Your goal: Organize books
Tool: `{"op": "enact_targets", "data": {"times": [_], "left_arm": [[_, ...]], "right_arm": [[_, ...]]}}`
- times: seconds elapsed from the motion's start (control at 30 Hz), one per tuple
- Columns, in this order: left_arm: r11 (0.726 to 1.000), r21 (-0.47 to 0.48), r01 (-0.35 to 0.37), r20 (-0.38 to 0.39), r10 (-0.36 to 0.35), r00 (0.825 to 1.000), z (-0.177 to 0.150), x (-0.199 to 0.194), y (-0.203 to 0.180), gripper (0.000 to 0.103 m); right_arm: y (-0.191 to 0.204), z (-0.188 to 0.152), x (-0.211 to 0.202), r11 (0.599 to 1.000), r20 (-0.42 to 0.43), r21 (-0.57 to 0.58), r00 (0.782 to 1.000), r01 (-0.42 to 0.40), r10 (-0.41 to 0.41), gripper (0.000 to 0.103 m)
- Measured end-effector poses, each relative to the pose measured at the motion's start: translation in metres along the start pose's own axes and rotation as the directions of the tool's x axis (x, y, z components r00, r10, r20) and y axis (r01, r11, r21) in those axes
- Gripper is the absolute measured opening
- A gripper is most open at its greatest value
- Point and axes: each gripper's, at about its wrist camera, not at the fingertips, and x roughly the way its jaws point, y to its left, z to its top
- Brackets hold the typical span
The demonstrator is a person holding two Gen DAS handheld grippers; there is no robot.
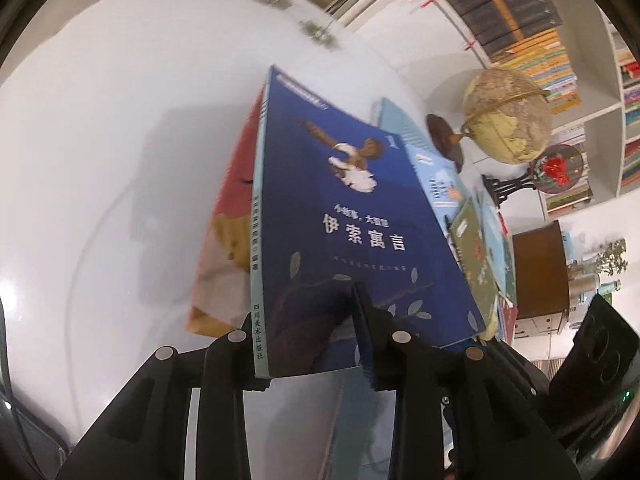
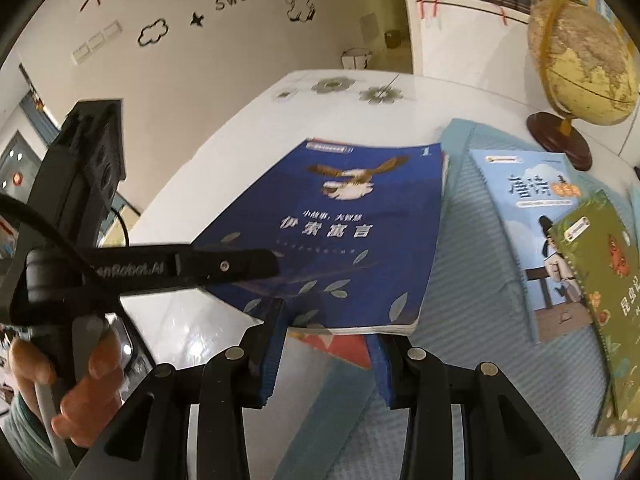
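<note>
Left wrist view puts your left gripper (image 1: 298, 312) at the near spine corner of the blue book (image 1: 344, 200). One finger lies across the cover and the other sits at the spine side, so the corner is between the jaws. You cannot tell from either camera whether the pads are actually pressing on it. From the right wrist, your left hand (image 2: 60, 380) is wrapped round that gripper's handle.

Your right gripper (image 2: 326, 324) is narrowed onto the near edge of the same book, one pad on the cover and the other under the red book (image 2: 340, 348) that lies directly beneath.

Both books are tilted, partly over the white table (image 1: 100, 160) and partly over the ribbed pale blue mat (image 2: 460, 240). Just beside them on the mat lies a light blue book (image 2: 532, 240), and a green book (image 2: 600, 288) overlaps it. Further back stands a globe (image 2: 580, 60) on a dark wooden base, in front of the white bookshelf (image 1: 520, 20).
</note>
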Motion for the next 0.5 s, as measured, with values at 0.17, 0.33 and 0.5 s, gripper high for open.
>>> {"op": "enact_targets", "data": {"times": [0.17, 0.33, 0.5], "left_arm": [[0.993, -0.044, -0.107, -0.024, 0.106, 0.994, 0.002, 0.004, 0.013, 0.041], [0.984, -0.032, -0.174, -0.004, 0.174, 0.985, 0.002, -0.003, 0.013, 0.039], [0.950, 0.084, -0.301, -0.018, 0.304, 0.953, -0.001, 0.004, -0.006, 0.040]], "right_arm": [[0.004, -0.010, 0.011, 1.000, -0.039, -0.013, 0.999, 0.003, -0.003, 0.037], [0.001, -0.015, 0.017, 1.000, -0.077, -0.005, 0.997, -0.008, 0.007, 0.037], [0.006, -0.022, 0.008, 0.999, -0.057, -0.036, 0.998, -0.007, 0.005, 0.037]]}}
